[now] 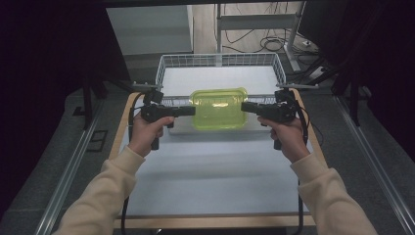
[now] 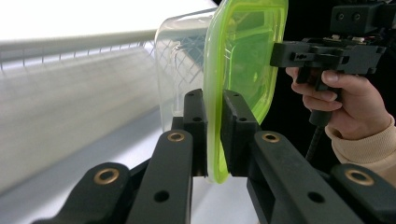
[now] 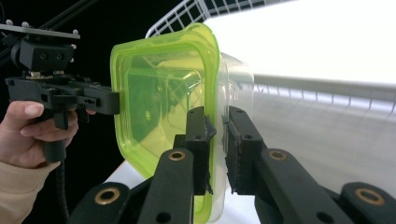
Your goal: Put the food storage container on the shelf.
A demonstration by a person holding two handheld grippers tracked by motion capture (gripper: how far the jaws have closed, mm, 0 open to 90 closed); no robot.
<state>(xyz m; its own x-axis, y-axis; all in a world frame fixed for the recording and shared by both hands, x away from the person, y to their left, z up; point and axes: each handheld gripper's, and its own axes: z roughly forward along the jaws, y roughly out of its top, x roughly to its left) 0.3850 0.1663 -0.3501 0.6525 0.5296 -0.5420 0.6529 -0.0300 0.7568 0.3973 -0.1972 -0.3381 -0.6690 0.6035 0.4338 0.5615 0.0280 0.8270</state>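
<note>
I have the lidded box point(image 1: 218, 108) lifted at the wire basket's point(image 1: 166, 62) near rim, left gripper point(image 1: 188, 111) and right gripper point(image 1: 246, 106) each clamped on its green lid edge. Setting it down remains, I judge.

**Legible markings: none found**

No text, label, brand, number or sign can be read in any view. Surfaces checked: the green lid point(image 1: 218, 108), the clear container point(image 3: 236, 88), the wire basket point(image 1: 220, 61) and both grippers' black bodies.
</note>
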